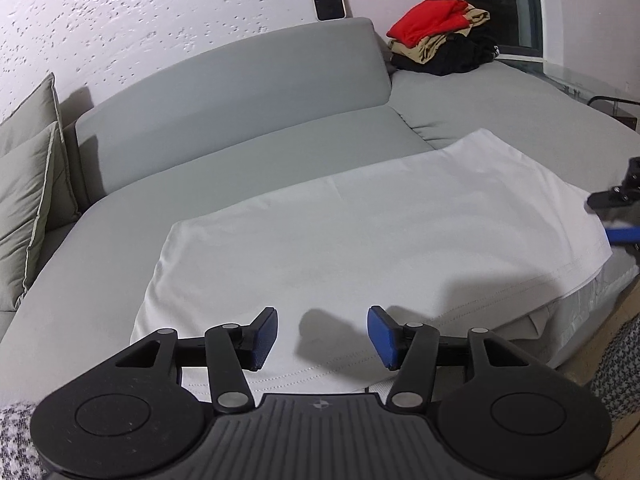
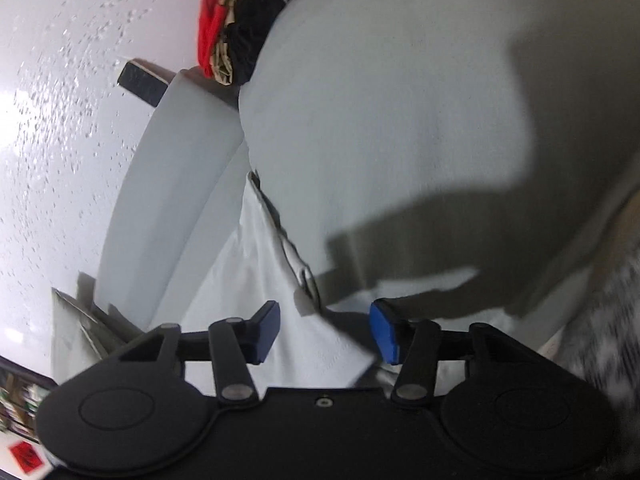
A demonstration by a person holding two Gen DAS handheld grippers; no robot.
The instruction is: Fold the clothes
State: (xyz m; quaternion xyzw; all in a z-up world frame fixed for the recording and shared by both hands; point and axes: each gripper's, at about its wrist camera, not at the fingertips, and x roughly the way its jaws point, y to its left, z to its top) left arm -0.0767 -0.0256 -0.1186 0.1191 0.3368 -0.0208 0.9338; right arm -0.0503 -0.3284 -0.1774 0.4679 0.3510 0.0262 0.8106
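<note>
Flatly, smooth white cotton shirt [image 1: 360, 232] across grey sofa [image 1: 240, 120]

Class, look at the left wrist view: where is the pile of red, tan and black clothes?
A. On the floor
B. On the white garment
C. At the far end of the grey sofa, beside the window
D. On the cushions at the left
C: the pile of clothes sits at the far end of the grey sofa, well apart from the white garment.

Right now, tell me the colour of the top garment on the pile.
Red, clearest in the left wrist view.
</note>
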